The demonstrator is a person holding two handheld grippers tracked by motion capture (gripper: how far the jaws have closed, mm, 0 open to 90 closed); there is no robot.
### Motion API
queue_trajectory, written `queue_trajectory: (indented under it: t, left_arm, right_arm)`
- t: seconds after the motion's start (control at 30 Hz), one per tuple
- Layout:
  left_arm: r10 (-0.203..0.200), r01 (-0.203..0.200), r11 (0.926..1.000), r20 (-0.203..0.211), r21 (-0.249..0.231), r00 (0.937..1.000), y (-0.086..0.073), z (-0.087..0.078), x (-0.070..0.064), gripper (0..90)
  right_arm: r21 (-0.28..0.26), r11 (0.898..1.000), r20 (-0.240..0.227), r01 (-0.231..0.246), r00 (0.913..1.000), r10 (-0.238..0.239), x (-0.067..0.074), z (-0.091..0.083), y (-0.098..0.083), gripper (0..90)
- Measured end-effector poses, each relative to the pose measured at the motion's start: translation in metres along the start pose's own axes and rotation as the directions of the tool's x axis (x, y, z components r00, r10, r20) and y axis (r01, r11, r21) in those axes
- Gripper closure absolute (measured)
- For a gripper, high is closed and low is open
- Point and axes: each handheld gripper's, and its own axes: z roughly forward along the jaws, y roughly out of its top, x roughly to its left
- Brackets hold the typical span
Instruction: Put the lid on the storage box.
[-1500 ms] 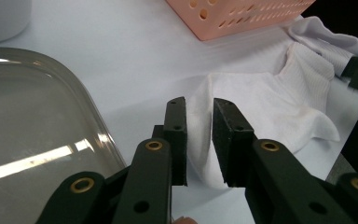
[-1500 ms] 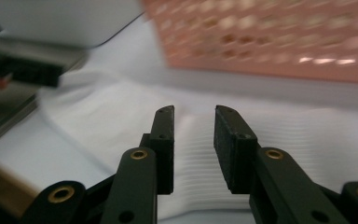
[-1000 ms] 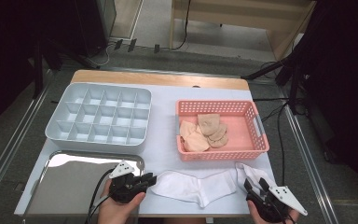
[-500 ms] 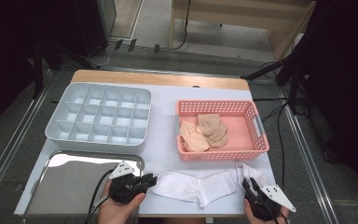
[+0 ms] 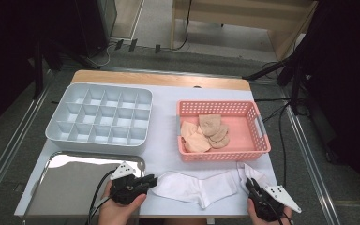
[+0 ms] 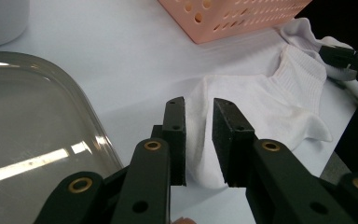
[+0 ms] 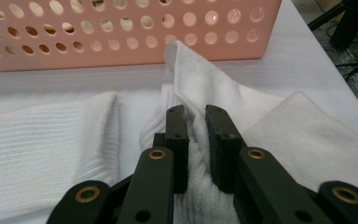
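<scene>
White sock (image 5: 201,188) lies along the counter's (image 5: 164,140) near edge, just before the pink basket (image 5: 222,129). Your left tongs (image 6: 198,135) pinch its toe; your right tongs (image 7: 196,140), jaws just closing, pinch its bunched cuff

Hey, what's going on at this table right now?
A person holds a black two-jaw gripper in each hand at the near edge of the white table. The left gripper pinches one end of a white cotton sock; the right gripper, whose fingers have just been closing, pinches the bunched other end. A pink perforated plastic basket sits just behind.
</scene>
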Motion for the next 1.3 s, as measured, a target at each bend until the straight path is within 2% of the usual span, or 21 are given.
queue_trajectory:
  t: [0.43, 0.57, 0.83, 1.07, 1.2, 1.3]
  left_arm:
    - [-0.002, 0.002, 1.0000, 0.002, -0.001, 1.0000, 0.000, 0.000, -0.001, 80.2]
    - [-0.003, 0.003, 1.0000, 0.005, 0.001, 1.0000, 0.000, 0.000, -0.001, 81.2]
    - [0.001, -0.001, 1.0000, 0.006, 0.001, 1.0000, -0.001, 0.001, -0.001, 81.7]
    - [0.003, -0.003, 1.0000, 0.005, 0.001, 1.0000, -0.001, 0.002, -0.001, 82.1]
    - [0.004, -0.004, 1.0000, 0.005, 0.001, 1.0000, -0.001, 0.001, -0.001, 82.2]
    - [0.003, -0.003, 1.0000, 0.005, 0.001, 1.0000, -0.001, 0.001, -0.001, 82.3]
  right_arm:
    - [-0.001, 1.000, -0.003, 0.002, 1.0000, -0.002, -0.001, 0.000, 0.000, 81.4]
    - [-0.009, 1.000, 0.010, 0.004, 0.9999, -0.003, 0.001, -0.002, 0.001, 82.5]
    - [-0.080, 0.997, 0.020, 0.015, 0.9997, -0.013, 0.005, -0.014, 0.011, 83.0]
    - [-0.129, 0.991, -0.014, 0.025, 0.9995, -0.027, 0.021, -0.026, 0.021, 83.0]
    - [-0.152, 0.987, -0.043, 0.048, 0.9975, -0.056, 0.037, -0.031, 0.026, 83.0]
    - [-0.163, 0.985, -0.086, 0.057, 0.9937, -0.071, 0.052, -0.035, 0.029, 83.0]
